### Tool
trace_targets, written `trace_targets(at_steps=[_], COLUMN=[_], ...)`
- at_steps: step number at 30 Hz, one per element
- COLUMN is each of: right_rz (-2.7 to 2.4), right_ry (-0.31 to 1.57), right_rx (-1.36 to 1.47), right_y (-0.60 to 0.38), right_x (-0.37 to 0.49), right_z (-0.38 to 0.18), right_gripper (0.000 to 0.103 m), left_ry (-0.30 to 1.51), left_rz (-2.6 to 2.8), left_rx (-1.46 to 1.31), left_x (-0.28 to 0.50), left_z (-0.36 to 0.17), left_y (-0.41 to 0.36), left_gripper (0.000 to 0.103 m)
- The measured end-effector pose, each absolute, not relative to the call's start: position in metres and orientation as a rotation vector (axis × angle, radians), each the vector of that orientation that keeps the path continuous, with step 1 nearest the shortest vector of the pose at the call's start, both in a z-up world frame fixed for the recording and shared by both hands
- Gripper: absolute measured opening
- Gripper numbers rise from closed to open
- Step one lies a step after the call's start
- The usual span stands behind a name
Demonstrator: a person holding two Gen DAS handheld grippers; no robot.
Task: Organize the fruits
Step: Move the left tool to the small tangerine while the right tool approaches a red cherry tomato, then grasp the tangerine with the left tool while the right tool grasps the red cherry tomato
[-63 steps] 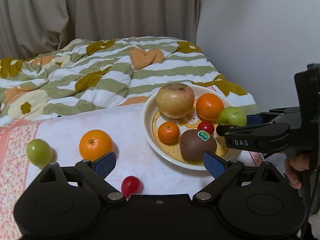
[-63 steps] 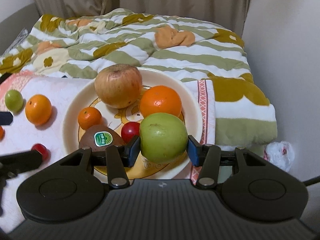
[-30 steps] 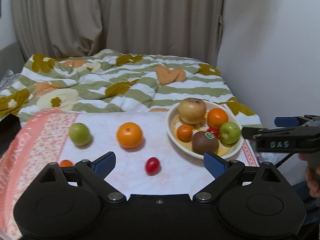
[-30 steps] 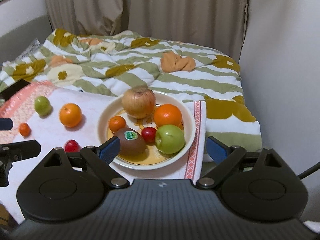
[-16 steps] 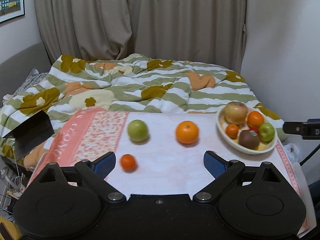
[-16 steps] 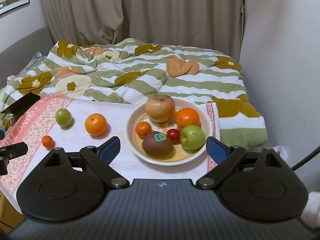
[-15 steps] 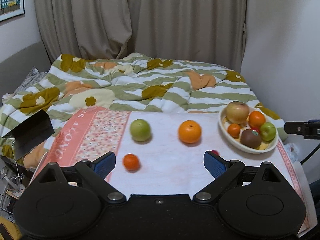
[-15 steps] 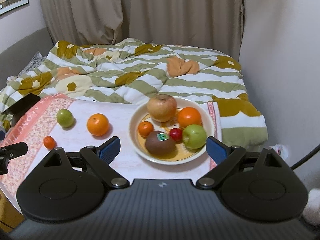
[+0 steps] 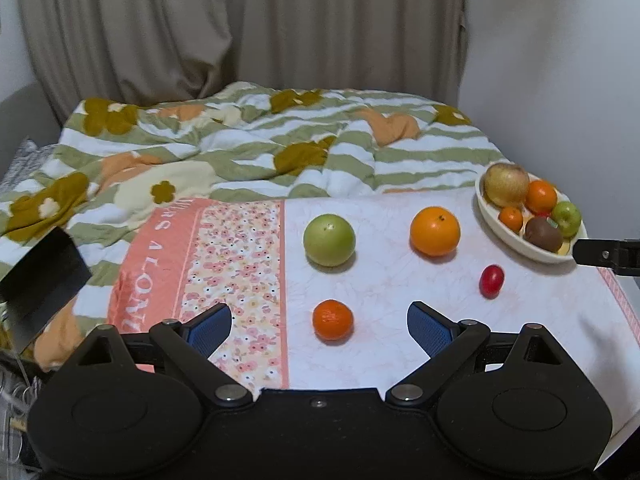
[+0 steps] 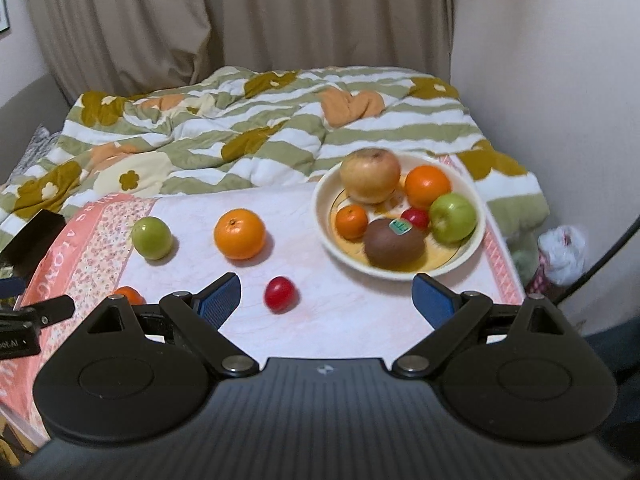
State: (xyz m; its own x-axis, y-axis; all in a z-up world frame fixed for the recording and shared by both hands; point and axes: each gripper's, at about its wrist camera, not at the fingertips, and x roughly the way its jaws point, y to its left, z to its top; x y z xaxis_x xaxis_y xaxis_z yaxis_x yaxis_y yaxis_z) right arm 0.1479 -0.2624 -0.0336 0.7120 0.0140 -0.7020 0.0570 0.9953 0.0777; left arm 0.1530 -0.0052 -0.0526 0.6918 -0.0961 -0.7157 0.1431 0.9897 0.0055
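Fruits: four loose on cloth (image 10: 360, 308), six in bowl (image 10: 320, 216); left claw (image 9: 319, 326) and right claw (image 10: 326, 294) spread

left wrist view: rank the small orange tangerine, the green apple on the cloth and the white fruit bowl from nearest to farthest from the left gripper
1. Small orange tangerine: on the cloth, just ahead, between the open fingers of the left gripper.
2. Green apple: farther back on the cloth, roughly centre.
3. White fruit bowl: farthest, at the far right edge.
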Motion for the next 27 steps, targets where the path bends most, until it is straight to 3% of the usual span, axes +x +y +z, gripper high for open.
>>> trace_targets(at_steps=[11, 23, 27], right_rz=[-0.094, -0.096, -0.073], right_ry=[0.836, 0.898, 0.917], right_rx=[0.101, 0.078, 0.073], right_y=[-0.222, -0.222, -0.222], right_x=[0.177, 0.201, 0.208], right_z=[-0.071, -0.109, -0.117], right_gripper=[0.103, 0.103, 0.101], left_ry=[0.873, 0.927, 0.95], left_rz=[-0.283, -0.343, -0.344], left_rx=[0.13, 0.207, 0.204], left_x=[0.191, 0.214, 0.22], left_z=[-0.092, -0.123, -0.127], left_y=[0.008, -0.012, -0.015], left_gripper=[0.095, 0.064, 0.048])
